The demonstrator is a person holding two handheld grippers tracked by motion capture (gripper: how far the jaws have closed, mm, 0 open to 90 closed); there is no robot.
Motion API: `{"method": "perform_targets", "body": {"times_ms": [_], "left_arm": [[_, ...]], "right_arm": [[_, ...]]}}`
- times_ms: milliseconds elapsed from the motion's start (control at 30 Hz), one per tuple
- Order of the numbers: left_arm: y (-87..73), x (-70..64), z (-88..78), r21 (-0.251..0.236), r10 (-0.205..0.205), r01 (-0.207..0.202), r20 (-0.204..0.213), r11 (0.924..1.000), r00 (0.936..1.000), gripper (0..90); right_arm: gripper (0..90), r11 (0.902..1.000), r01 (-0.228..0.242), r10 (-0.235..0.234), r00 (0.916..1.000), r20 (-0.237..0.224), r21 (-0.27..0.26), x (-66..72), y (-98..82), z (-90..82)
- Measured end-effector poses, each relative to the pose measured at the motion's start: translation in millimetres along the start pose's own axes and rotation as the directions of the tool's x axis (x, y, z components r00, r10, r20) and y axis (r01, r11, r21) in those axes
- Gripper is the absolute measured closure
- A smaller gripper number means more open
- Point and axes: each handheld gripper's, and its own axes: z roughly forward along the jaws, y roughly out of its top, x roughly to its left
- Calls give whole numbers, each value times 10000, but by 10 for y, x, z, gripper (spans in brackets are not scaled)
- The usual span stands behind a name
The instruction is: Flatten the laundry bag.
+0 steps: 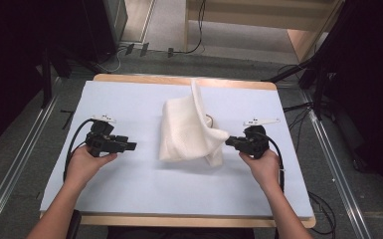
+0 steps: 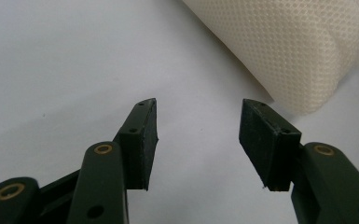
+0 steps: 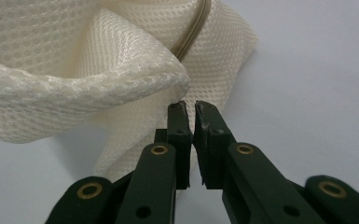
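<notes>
One mesh cloth (image 1: pixel 189 130), two hand-held grippers (image 1: pixel 129 146) (image 1: pixel 232 141)

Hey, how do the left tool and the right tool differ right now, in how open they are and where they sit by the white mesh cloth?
The left tool has its jaws spread wide with bare table between them; the right tool has its jaws nearly closed. The left tool sits apart from the white mesh cloth; the right tool's tips are at a raised fold of it, though whether they pinch it is unclear. Both are black, hand-held, low over the pale blue table.
</notes>
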Motion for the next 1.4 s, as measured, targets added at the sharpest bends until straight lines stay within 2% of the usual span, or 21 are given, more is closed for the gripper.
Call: {"method": "perform_targets", "body": {"times_ms": [200, 400, 433, 500, 667, 833, 867, 900, 1100, 1200, 1233, 1267, 1300, 1333, 1400], "left_arm": [[-21, 45, -60, -181, -209, 208, -40, 9996, 9998, 455], [-53, 77, -138, -339, -400, 397, -76, 9986, 9992, 450], [-53, 77, -138, -339, -400, 397, -76, 9986, 9992, 450], [-62, 82, -155, -394, -441, 438, -73, 9983, 9990, 449], [-89, 96, -204, -466, -482, 475, -125, 9978, 9988, 448], [-134, 116, -278, -655, -666, 654, -154, 9957, 9977, 444], [-134, 116, -278, -655, -666, 654, -154, 9957, 9977, 443], [-149, 123, -302, -756, -763, 750, -142, 9943, 9970, 442], [-175, 121, -359, -895, -820, 803, -150, 9927, 9965, 439], [-184, 112, -413, -967, -774, 754, -167, 9925, 9969, 436], [-194, 114, -457, -1053, -799, 775, -190, 9914, 9966, 435], [-194, 114, -457, -1053, -799, 775, -190, 9914, 9966, 434], [-207, 119, -514, -1155, -839, 812, -192, 9900, 9963, 433], [-210, 121, -551, -1238, -867, 840, -168, 9888, 9961, 433], [-206, 122, -617, -1379, -866, 831, -197, 9870, 9960, 431]], "right_arm": [[862, 9995, 148, -157, 9993, -341, -291, 129, 90, 33], [861, 9974, 593, -619, 9958, -671, -407, 325, 203, 122], [861, 9974, 593, -619, 9958, -671, -407, 325, 203, 122], [862, 9958, 743, -788, 9930, -878, -532, 423, 254, 167], [862, 9930, 952, -1029, 9878, -1169, -699, 539, 309, 223], [861, 9900, 1252, -1340, 9786, -1565, -643, 729, 365, 354], [861, 9900, 1252, -1340, 9786, -1565, -643, 729, 365, 354], [859, 9884, 1410, -1487, 9744, -1685, -566, 795, 373, 423], [858, 9852, 1595, -1692, 9643, -2036, -632, 961, 385, 574], [858, 9824, 1730, -1847, 9567, -2250, -708, 1071, 394, 633], [857, 9798, 1821, -1970, 9500, -2422, -825, 1135, 402, 664], [857, 9798, 1821, -1970, 9500, -2422, -825, 1135, 402, 664], [855, 9788, 1874, -2028, 9418, -2682, -821, 1199, 412, 696], [855, 9770, 1969, -2121, 9385, -2726, -824, 1233, 415, 716], [855, 9757, 2045, -2183, 9366, -2739, -786, 1267, 413, 735]]}}
